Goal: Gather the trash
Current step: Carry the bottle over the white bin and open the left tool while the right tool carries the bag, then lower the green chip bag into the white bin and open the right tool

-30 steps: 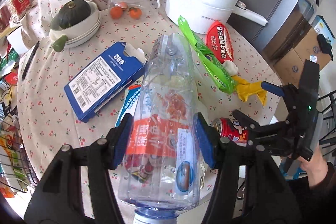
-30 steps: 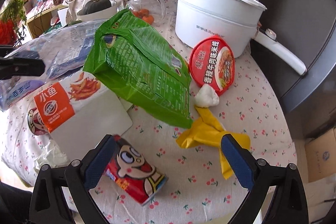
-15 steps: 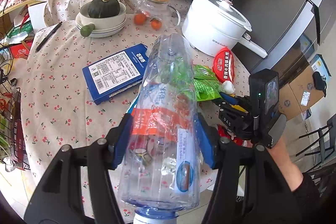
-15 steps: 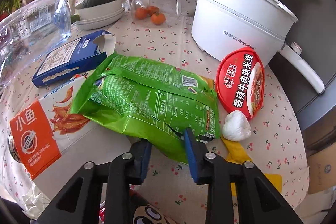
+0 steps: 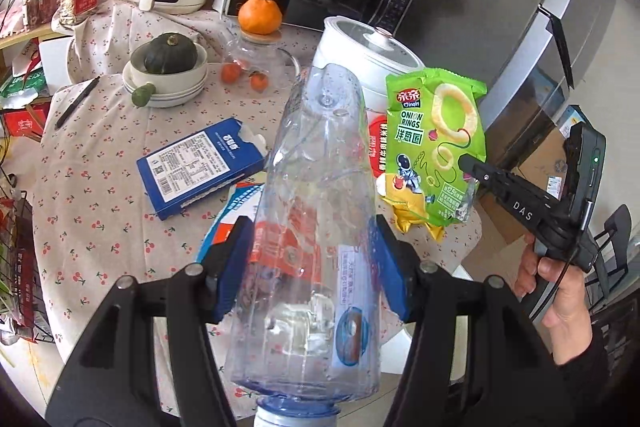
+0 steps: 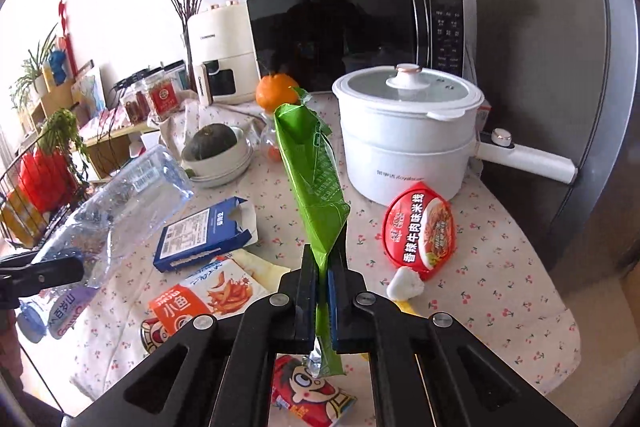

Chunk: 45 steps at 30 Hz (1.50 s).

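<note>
The green onion-rings bag [image 5: 438, 143] hangs in the air above the table's [image 5: 100, 187] right side, crinkled and flattened, pinched at its lower corner by the right gripper [image 6: 323, 279], whose blue pads are clamped tight on the foil. The left gripper [image 5: 316, 259] holds a big clear plastic bottle [image 5: 316, 227] with an orange label, its pads pressed to both sides of the body. On the cherry-print cloth below lie a blue carton [image 5: 200, 167], a red noodle lid [image 6: 420, 231] and a white pot [image 6: 404, 131].
</note>
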Each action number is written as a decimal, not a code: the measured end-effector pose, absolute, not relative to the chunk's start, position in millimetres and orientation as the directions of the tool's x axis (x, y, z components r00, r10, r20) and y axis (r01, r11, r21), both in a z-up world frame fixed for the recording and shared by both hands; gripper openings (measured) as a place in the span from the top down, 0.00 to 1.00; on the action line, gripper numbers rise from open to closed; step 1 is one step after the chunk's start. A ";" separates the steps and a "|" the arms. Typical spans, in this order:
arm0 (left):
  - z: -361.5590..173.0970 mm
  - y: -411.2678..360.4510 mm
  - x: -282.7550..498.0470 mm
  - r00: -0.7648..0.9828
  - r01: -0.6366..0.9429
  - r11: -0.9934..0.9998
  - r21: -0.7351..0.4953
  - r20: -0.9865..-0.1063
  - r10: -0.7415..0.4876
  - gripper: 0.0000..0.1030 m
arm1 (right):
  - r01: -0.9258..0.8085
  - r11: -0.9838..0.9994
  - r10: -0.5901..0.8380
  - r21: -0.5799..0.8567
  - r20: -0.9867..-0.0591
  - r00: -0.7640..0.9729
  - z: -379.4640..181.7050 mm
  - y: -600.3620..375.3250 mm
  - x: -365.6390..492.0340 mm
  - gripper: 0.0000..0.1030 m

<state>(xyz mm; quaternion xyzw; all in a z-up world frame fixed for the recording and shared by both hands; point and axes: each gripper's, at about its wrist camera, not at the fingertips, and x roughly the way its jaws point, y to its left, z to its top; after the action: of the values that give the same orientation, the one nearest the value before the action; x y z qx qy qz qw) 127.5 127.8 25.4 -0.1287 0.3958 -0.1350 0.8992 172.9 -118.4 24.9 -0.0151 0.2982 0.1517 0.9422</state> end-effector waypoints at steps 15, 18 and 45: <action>-25.2 -68.8 81.0 0.296 0.548 0.766 -0.337 -0.777 -0.555 0.41 | 0.018 0.998 0.026 0.068 -0.591 0.806 31.4 -275.3 24.0 0.96; -47.5 -104.7 72.3 0.233 0.593 0.741 -0.314 -0.814 -0.532 0.41 | 0.071 0.994 -0.008 0.078 -0.616 0.788 20.2 -299.6 7.3 0.96; -70.6 -115.0 77.5 0.310 0.587 0.797 -0.144 -0.869 -0.386 0.13 | 0.109 0.984 0.050 0.143 -0.798 0.600 -49.0 -328.3 -0.1 0.96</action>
<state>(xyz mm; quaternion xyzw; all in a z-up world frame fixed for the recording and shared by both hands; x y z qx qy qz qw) 77.5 -115.0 -70.6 0.0999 0.5034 -0.3027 0.8031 -0.1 -328.3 -49.0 0.0890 0.4469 -0.0168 0.8900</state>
